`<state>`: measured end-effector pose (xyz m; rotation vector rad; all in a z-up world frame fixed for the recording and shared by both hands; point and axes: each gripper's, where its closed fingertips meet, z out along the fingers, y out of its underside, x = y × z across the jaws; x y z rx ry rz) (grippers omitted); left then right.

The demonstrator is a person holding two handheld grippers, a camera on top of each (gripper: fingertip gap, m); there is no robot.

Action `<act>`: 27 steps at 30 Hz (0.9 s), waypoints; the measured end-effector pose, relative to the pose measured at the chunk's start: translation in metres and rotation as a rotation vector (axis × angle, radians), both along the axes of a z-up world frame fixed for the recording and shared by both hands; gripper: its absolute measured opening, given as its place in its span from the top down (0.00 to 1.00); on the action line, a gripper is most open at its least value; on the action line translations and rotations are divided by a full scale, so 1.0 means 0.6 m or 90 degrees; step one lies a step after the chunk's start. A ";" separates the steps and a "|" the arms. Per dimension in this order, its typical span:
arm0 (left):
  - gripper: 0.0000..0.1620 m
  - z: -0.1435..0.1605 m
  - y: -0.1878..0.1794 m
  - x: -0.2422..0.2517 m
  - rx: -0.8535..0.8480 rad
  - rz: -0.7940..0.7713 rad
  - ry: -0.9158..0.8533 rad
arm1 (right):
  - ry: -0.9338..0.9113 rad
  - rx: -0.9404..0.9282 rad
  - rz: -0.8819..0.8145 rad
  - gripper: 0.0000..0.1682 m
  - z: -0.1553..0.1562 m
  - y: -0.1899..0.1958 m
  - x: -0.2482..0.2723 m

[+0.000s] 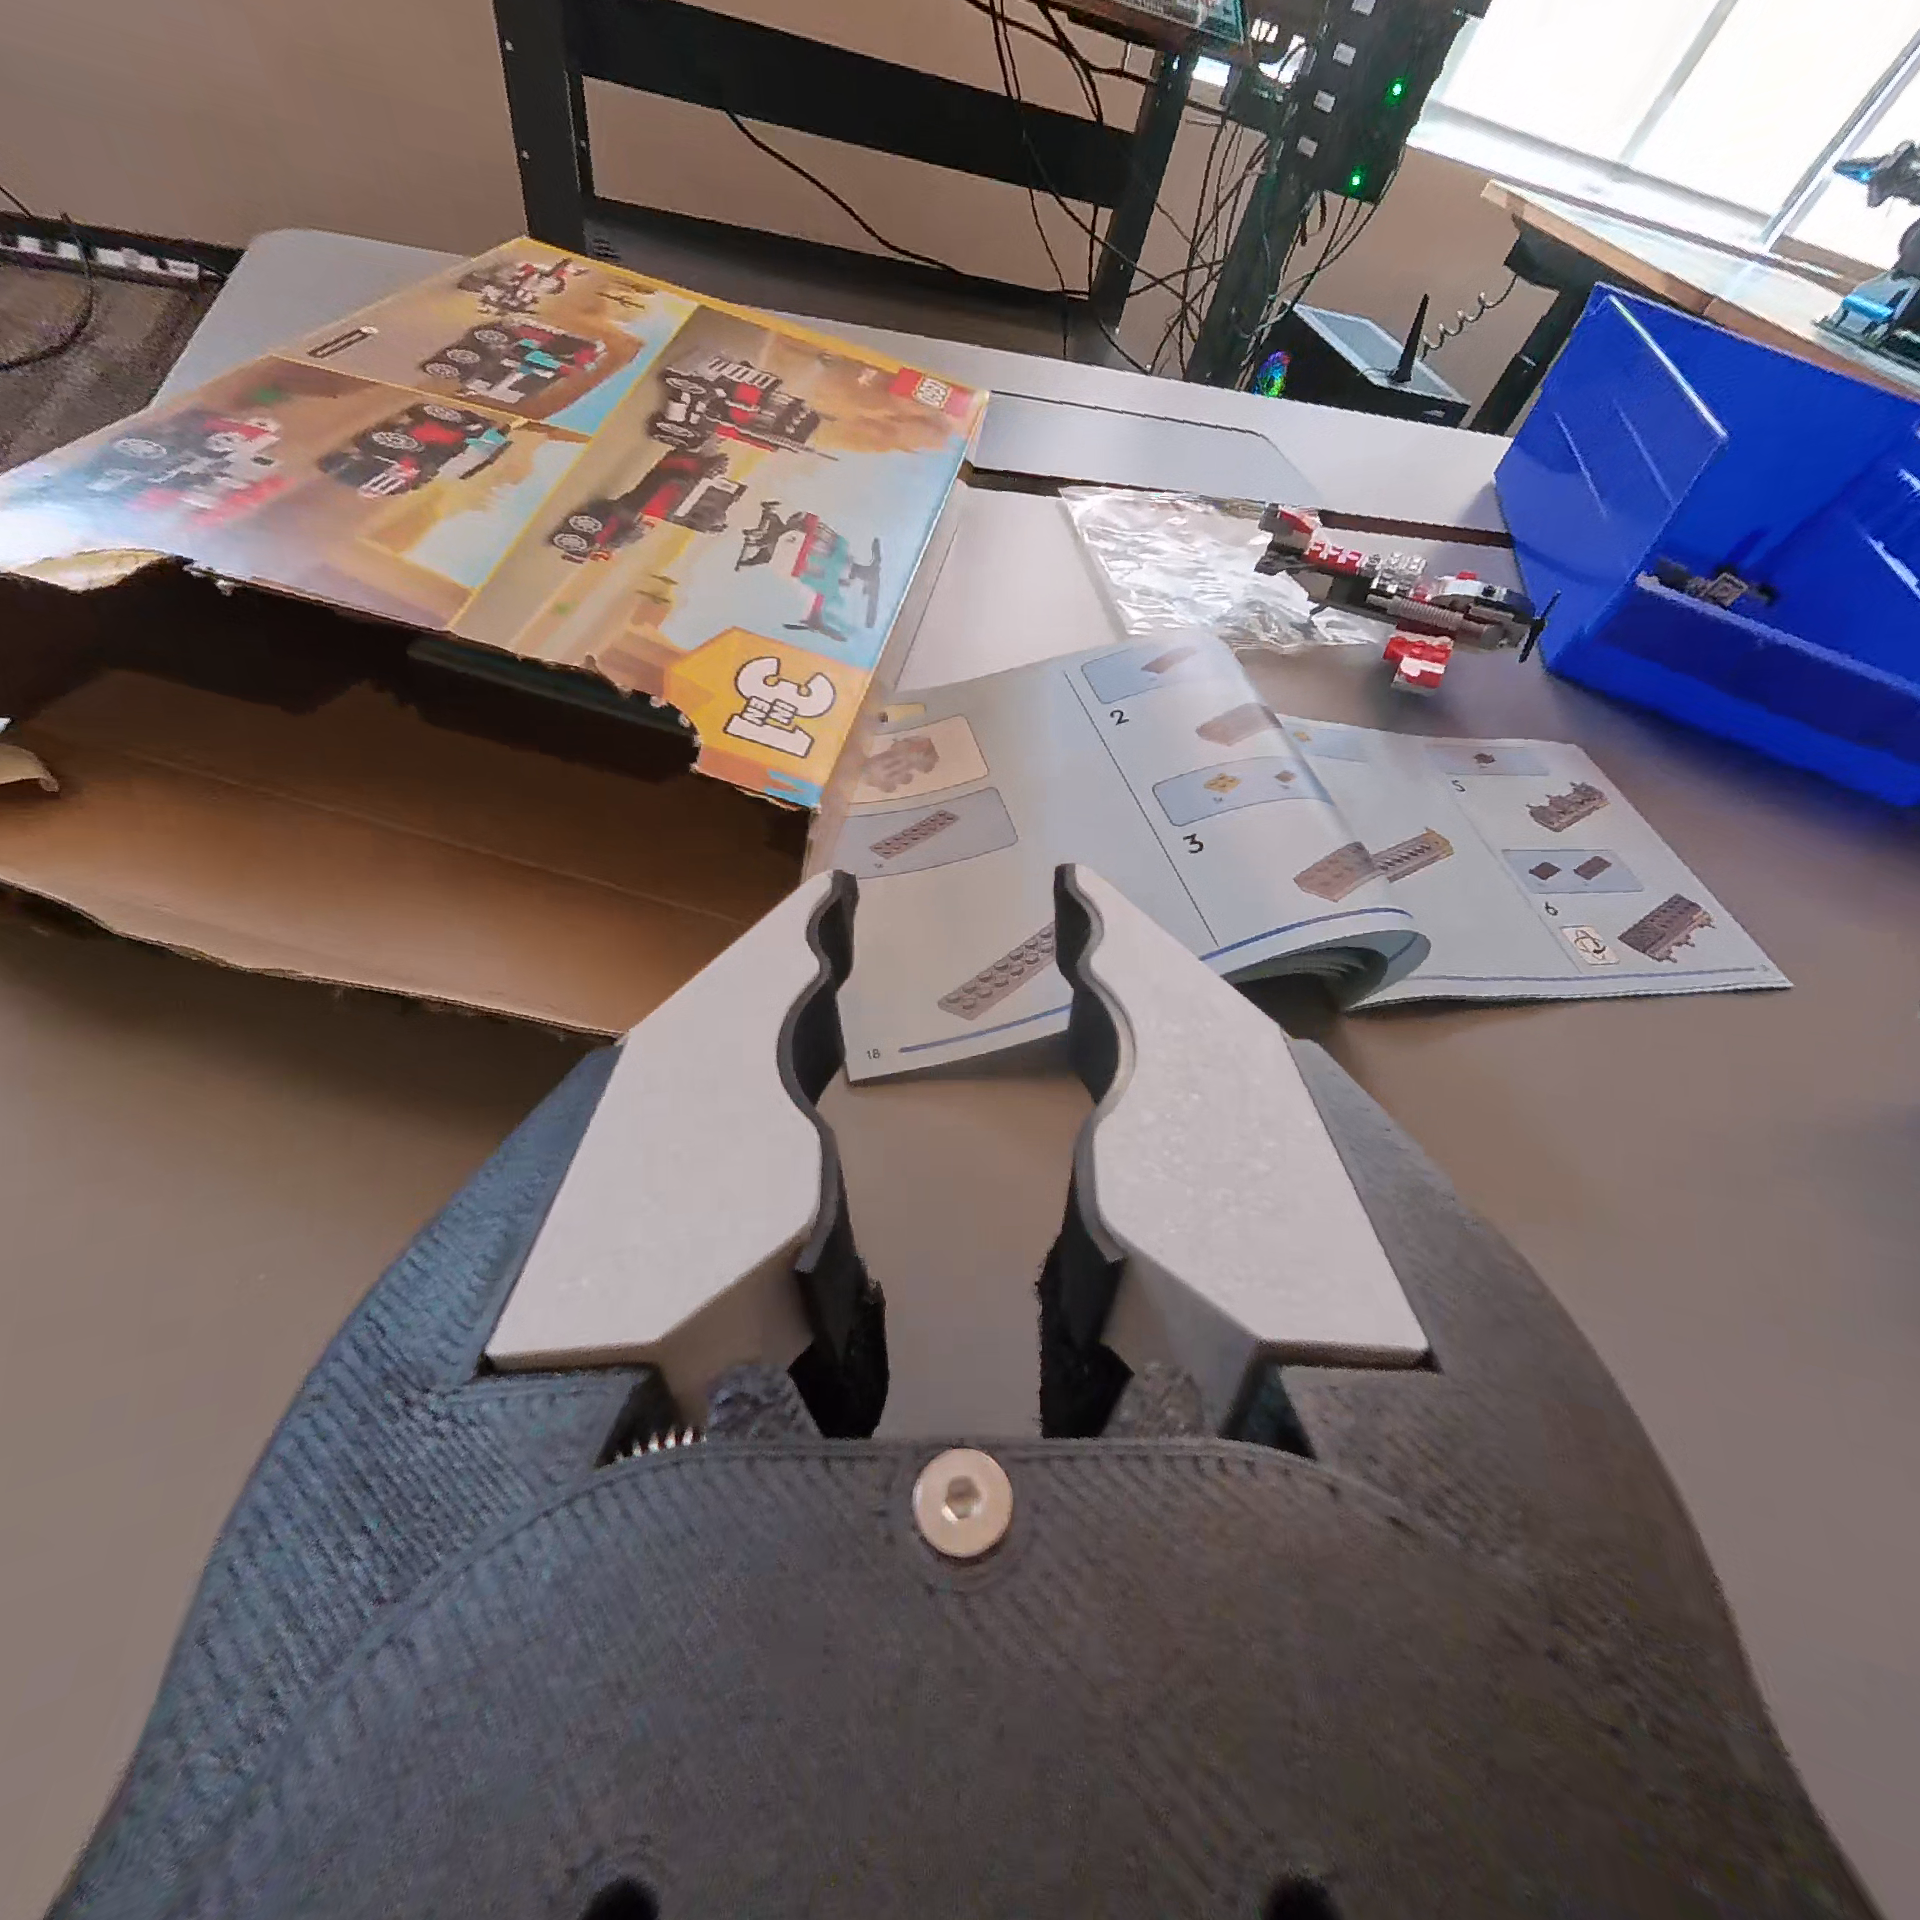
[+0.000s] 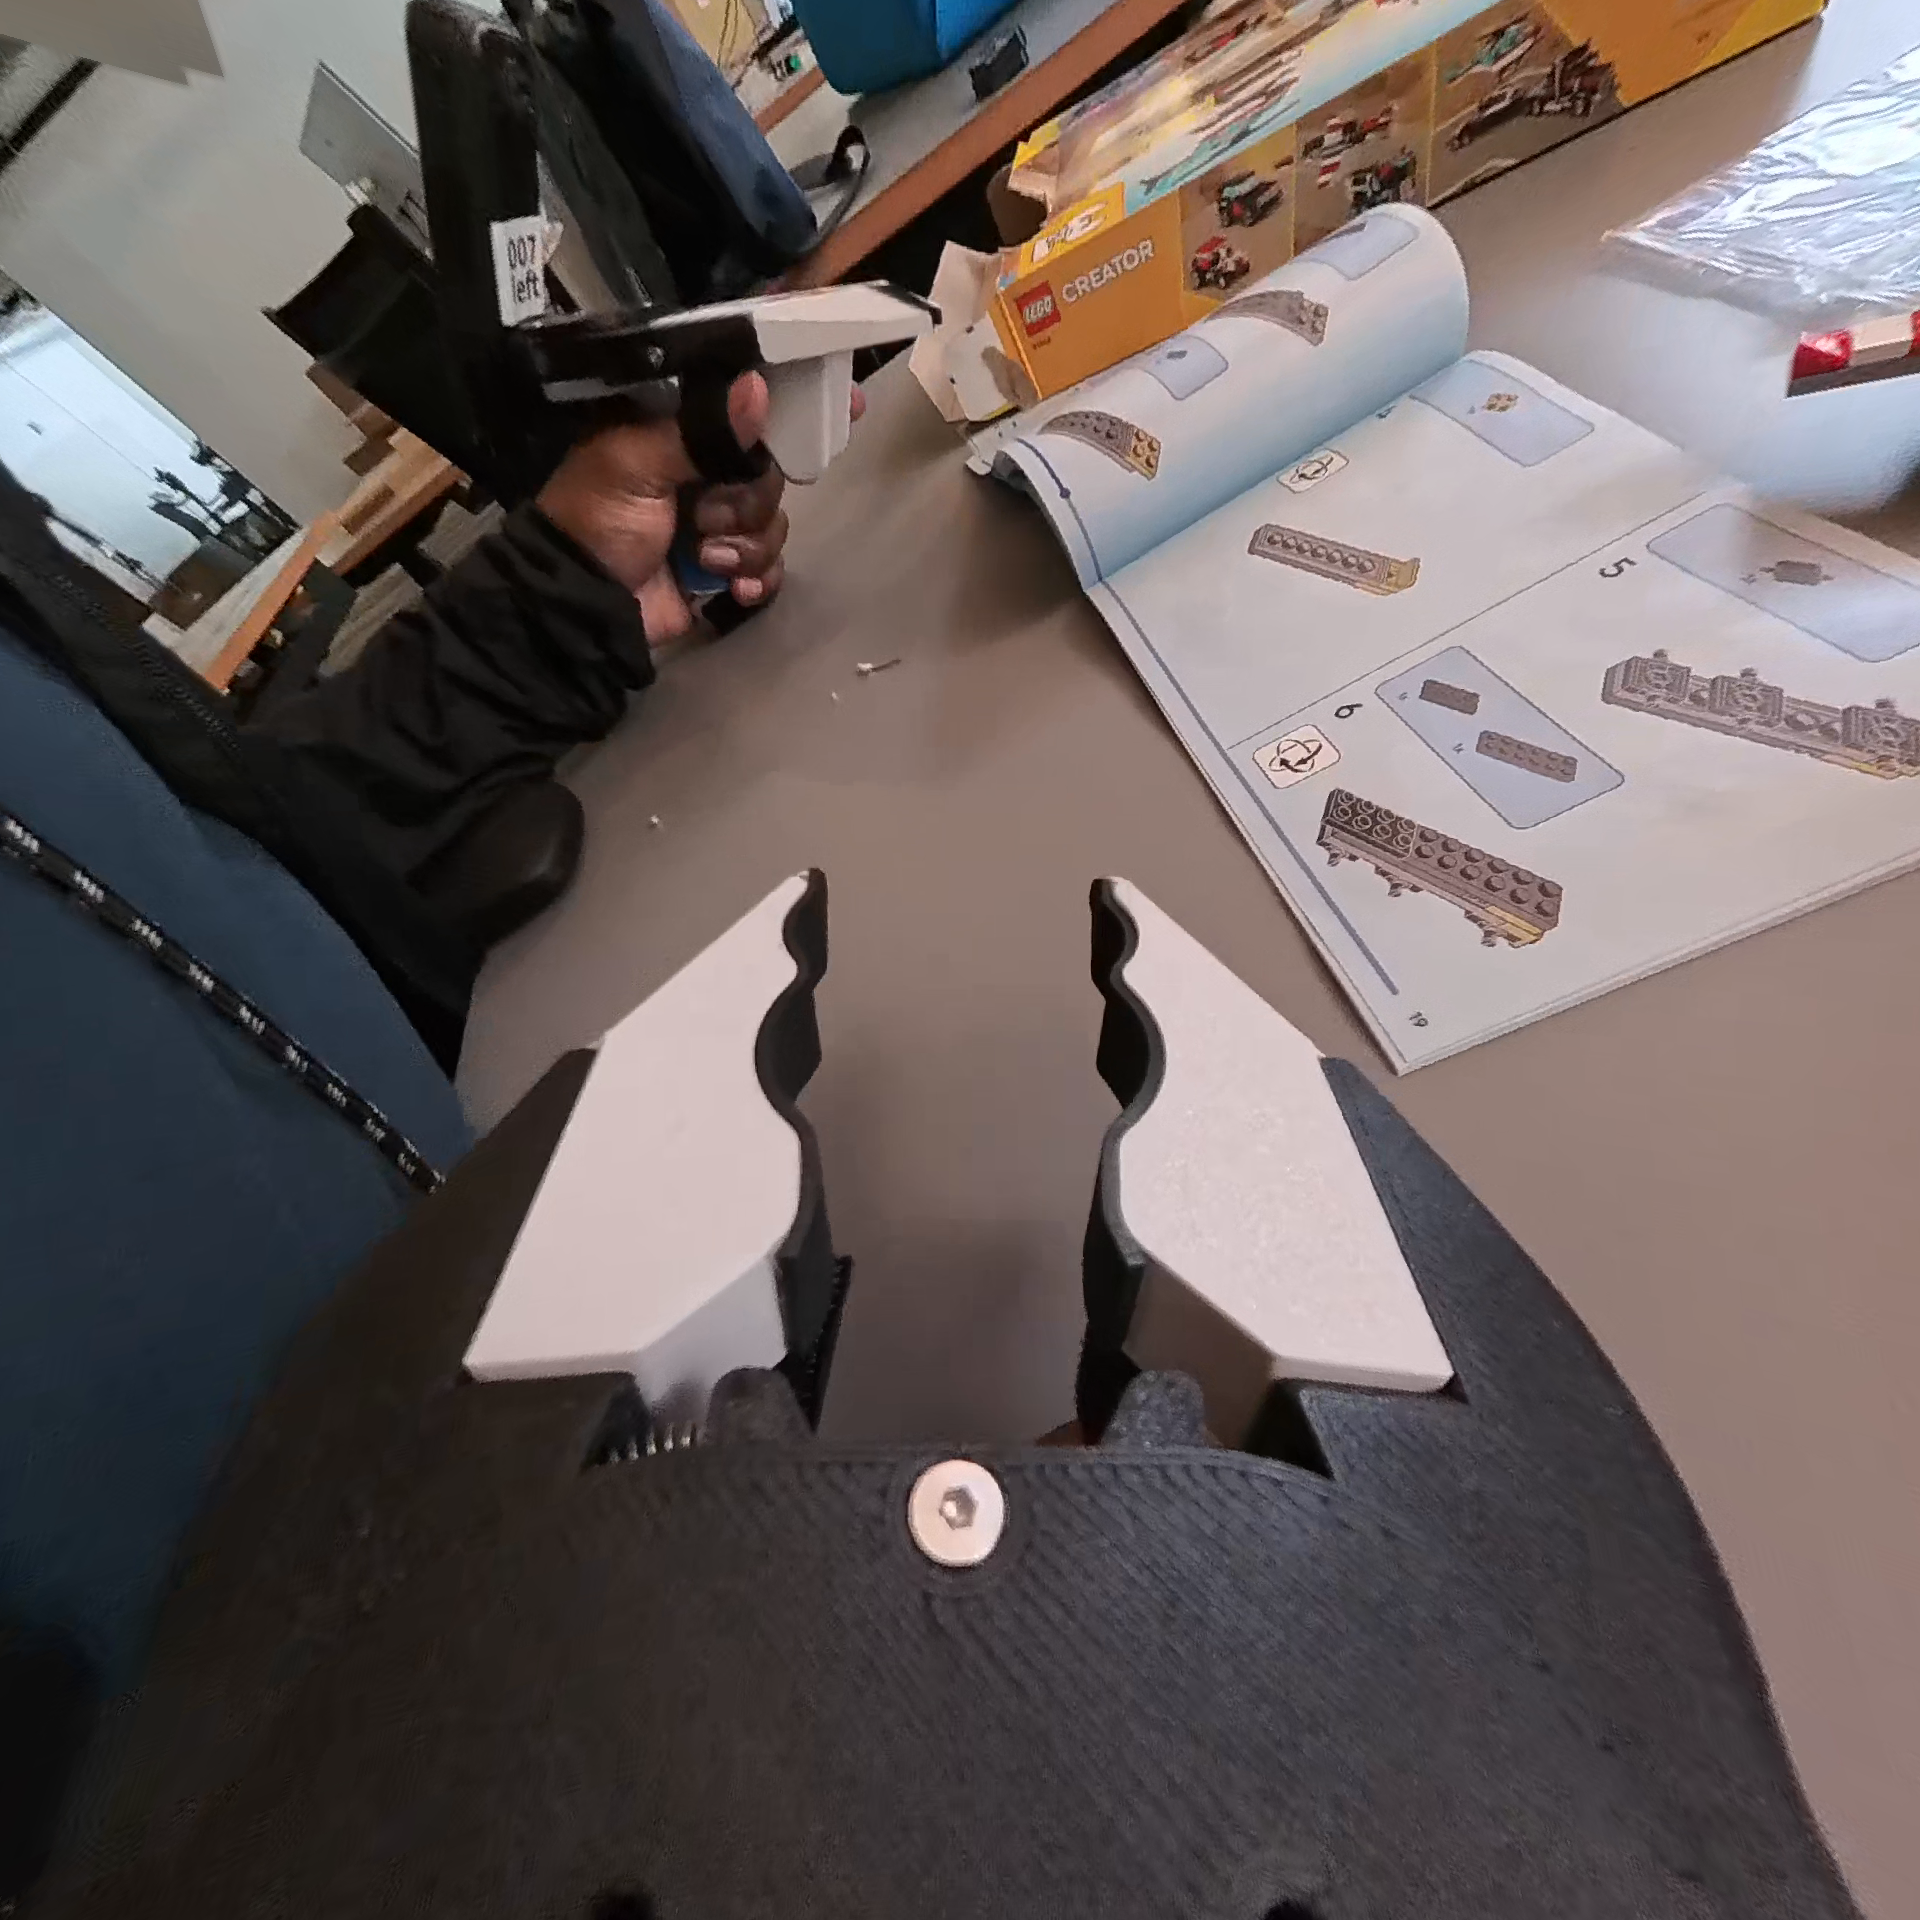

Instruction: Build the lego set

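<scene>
My left gripper [image 1: 954, 883] is open and empty, low over the grey table, with its tips at the near edge of the open instruction booklet [image 1: 1299, 831]. A partly built red, white and black lego model [image 1: 1392, 597] lies beyond the booklet, next to a clear plastic bag [image 1: 1164, 561]. My right gripper [image 2: 958, 888] is open and empty above bare table, left of the booklet [image 2: 1455, 644]. A blurred red and white bit of the model [image 2: 1849, 358] shows at the right edge of the right wrist view. The left gripper [image 2: 800, 343] shows there too, held in a hand.
The torn yellow lego box [image 1: 520, 468] lies at the left behind the booklet; it also shows in the right wrist view [image 2: 1299, 156]. A blue plastic bin [image 1: 1745, 540] stands at the right with small pieces inside. A person's black sleeve [image 2: 416, 727] rests on the table. Spacing between my two grippers at the tips: around 30 cm. The right tips stand about 20 cm off the model [image 2: 1849, 358]. It is also in sight in the left wrist view [image 1: 1434, 677].
</scene>
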<state>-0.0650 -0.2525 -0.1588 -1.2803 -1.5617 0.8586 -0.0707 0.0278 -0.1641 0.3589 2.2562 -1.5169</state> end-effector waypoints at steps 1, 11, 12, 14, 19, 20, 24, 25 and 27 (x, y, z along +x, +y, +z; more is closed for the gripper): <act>0.76 0.000 0.002 0.001 0.002 -0.001 0.001 | 0.000 0.006 0.003 0.69 -0.002 -0.001 0.001; 0.76 0.003 0.004 0.006 0.052 -0.013 0.014 | -0.012 0.040 0.005 0.72 -0.017 -0.006 0.000; 0.76 0.002 0.004 0.005 0.052 -0.015 0.012 | -0.013 0.040 0.005 0.72 -0.017 -0.006 0.000; 0.76 0.001 0.006 0.005 0.051 -0.018 0.008 | -0.019 0.037 0.005 0.72 -0.016 -0.006 -0.001; 0.76 0.001 0.006 0.005 0.055 -0.020 0.008 | -0.036 0.038 0.008 0.73 -0.017 -0.006 -0.001; 0.76 0.001 0.006 0.005 0.057 -0.020 0.008 | -0.036 0.039 0.009 0.73 -0.017 -0.006 -0.001; 0.76 0.001 0.006 0.005 0.058 -0.021 0.010 | -0.030 0.045 0.010 0.73 -0.019 -0.006 0.000; 0.76 0.001 0.006 0.005 0.058 -0.021 0.010 | -0.028 0.046 0.010 0.73 -0.020 -0.007 0.001; 0.76 0.001 0.006 0.005 0.058 -0.022 0.010 | -0.026 0.047 0.010 0.73 -0.020 -0.007 0.001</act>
